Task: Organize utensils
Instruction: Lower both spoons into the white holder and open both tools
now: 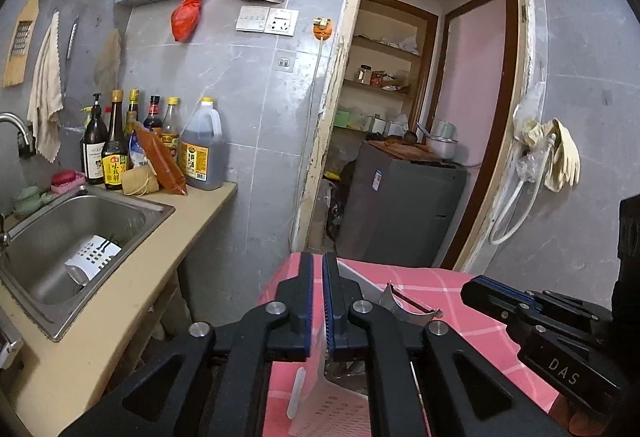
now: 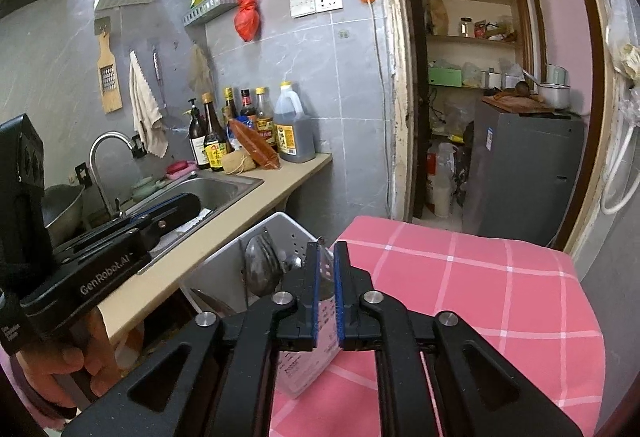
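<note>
A white perforated utensil holder (image 2: 280, 237) stands on the pink checked tablecloth (image 2: 460, 297), with metal spoons (image 2: 262, 269) and other utensils inside. My right gripper (image 2: 327, 257) is shut on the holder's near wall. My left gripper (image 1: 318, 269) is shut on the holder's rim (image 1: 352, 273) from the other side; the holder's perforated wall (image 1: 340, 409) shows below it. A metal utensil (image 1: 404, 303) sticks up from the holder. The right gripper's body (image 1: 540, 321) shows in the left wrist view, the left one's (image 2: 120, 237) in the right wrist view.
A steel sink (image 1: 80, 237) with a white perforated item (image 1: 94, 255) inside sits in the beige counter (image 1: 140, 297) to the left. Sauce bottles (image 1: 160, 141) line the wall. A doorway (image 1: 420, 117) with a grey cabinet (image 1: 400, 205) lies ahead.
</note>
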Motion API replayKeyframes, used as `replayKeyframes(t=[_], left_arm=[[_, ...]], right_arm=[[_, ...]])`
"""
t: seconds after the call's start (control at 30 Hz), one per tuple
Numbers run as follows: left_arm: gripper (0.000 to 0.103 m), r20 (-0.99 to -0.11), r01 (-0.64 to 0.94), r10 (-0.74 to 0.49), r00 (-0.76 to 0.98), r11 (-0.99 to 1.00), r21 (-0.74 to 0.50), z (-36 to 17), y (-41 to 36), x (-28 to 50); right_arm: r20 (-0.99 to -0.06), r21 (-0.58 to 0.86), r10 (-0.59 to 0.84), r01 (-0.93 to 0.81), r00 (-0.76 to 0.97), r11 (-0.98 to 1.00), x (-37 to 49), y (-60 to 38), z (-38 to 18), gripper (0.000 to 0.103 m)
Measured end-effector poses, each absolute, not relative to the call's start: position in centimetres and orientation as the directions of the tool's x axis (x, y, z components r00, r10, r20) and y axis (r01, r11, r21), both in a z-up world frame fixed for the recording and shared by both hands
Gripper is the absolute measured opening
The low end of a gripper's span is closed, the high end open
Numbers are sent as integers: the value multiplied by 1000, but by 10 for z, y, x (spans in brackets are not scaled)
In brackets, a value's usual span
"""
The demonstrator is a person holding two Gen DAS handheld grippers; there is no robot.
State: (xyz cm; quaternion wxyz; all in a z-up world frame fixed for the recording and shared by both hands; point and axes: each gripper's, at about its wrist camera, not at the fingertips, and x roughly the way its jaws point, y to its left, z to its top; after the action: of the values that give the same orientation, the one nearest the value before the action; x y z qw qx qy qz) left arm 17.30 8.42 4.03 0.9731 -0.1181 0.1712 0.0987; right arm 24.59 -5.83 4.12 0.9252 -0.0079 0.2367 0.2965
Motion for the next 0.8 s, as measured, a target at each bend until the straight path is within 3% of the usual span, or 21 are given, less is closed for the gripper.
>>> replayKeyframes(t=[0.1, 0.27, 0.4, 0.47, 0.53, 0.7, 0.8], left_arm=[[6, -358, -234, 151, 921, 951, -201, 43, 85, 170], [6, -352, -229, 152, 924, 954, -191, 46, 81, 166], [8, -346, -221, 148, 927, 958, -185, 51, 74, 158], [15, -341, -215, 142, 929, 959, -186, 54, 71, 154], [30, -332, -210, 138, 933, 959, -192, 57, 68, 150], [40, -327, -197, 126, 937, 961, -194, 63, 61, 140], [52, -320, -184, 117, 940, 965, -186, 67, 55, 131]], right_arm=[[-427, 133, 541, -542, 725, 830, 243, -62, 45, 25], [-404, 139, 523, -515, 750, 846, 236, -71, 53, 27], [-382, 148, 501, -484, 776, 863, 229, -83, 60, 37], [-371, 147, 484, -465, 792, 873, 225, -91, 63, 41], [-362, 150, 473, -451, 803, 880, 221, -98, 66, 47], [-340, 156, 422, -392, 840, 906, 208, -123, 72, 59], [-331, 161, 391, -357, 859, 920, 198, -139, 74, 67]])
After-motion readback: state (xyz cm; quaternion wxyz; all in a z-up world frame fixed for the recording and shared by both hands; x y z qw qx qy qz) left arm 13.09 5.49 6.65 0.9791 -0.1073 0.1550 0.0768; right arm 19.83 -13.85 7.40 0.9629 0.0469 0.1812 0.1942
